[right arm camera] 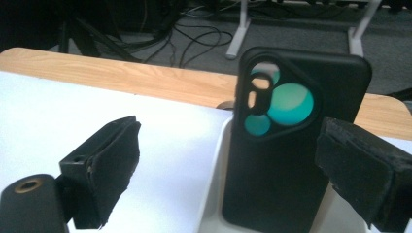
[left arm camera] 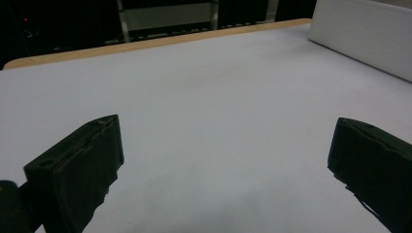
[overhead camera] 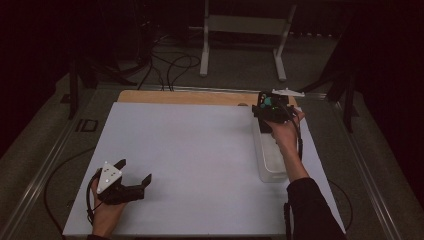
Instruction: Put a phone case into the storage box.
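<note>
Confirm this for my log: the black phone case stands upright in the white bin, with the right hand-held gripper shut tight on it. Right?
Not quite: the right hand-held gripper is open, its jaws spread either side of the black phone case, as the right gripper view shows. The case does stand upright in the white bin.

A light wooden tabletop (overhead camera: pixel 185 97) is covered almost wholly by a large white rectangular board (overhead camera: pixel 190 160), so that only a strip of wood is left bare along the far edge. A translucent white rectangular plastic tray (overhead camera: pixel 270 167) is seen lying on the board near its right edge.
</note>
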A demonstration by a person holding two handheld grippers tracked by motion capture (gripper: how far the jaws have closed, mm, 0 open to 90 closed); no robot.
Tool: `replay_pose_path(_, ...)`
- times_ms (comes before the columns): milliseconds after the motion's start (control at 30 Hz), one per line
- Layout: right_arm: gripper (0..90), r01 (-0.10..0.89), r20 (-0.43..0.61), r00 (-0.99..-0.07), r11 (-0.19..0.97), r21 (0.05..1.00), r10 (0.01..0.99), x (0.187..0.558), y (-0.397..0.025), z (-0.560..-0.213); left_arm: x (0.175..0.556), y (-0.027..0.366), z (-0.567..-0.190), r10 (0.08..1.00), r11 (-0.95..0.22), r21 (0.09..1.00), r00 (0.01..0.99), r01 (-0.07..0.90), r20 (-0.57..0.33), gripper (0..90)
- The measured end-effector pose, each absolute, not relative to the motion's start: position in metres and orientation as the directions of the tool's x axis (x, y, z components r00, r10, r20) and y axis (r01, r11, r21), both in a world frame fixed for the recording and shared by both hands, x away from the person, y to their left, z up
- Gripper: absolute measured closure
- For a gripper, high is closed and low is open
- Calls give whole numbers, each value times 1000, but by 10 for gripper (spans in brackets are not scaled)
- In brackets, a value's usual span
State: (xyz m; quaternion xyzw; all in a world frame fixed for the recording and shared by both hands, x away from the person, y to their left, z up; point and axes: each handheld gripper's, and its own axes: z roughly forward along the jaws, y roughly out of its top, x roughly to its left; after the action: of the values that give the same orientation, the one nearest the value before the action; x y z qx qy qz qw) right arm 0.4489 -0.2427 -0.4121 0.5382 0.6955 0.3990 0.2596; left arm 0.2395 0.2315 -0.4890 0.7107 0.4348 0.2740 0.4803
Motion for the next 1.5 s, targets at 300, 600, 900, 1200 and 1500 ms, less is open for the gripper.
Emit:
replay_pose_path(300,89,517,51,-346,145,844,937,421,-237,-408,239,231,-489,881,-160,921,472,355,-29,2)
replay_pose_path(600,90,460,48,-423,169,872,905,383,-231,-400,239,231,-488,880,-160,921,474,355,-30,2)
replay_pose_path(900,89,425,67,-489,170,889,870,347,-225,-401,238,231,-485,878,-143,926,477,349,-44,2)
replay_pose_path(1200,89,412,82,-538,177,894,839,314,-223,-413,235,230,-474,862,-145,933,505,329,-44,2)
replay_pose_path(1500,89,381,108,-539,127,916,836,283,-233,-433,234,236,-465,858,-111,943,508,315,-69,2)
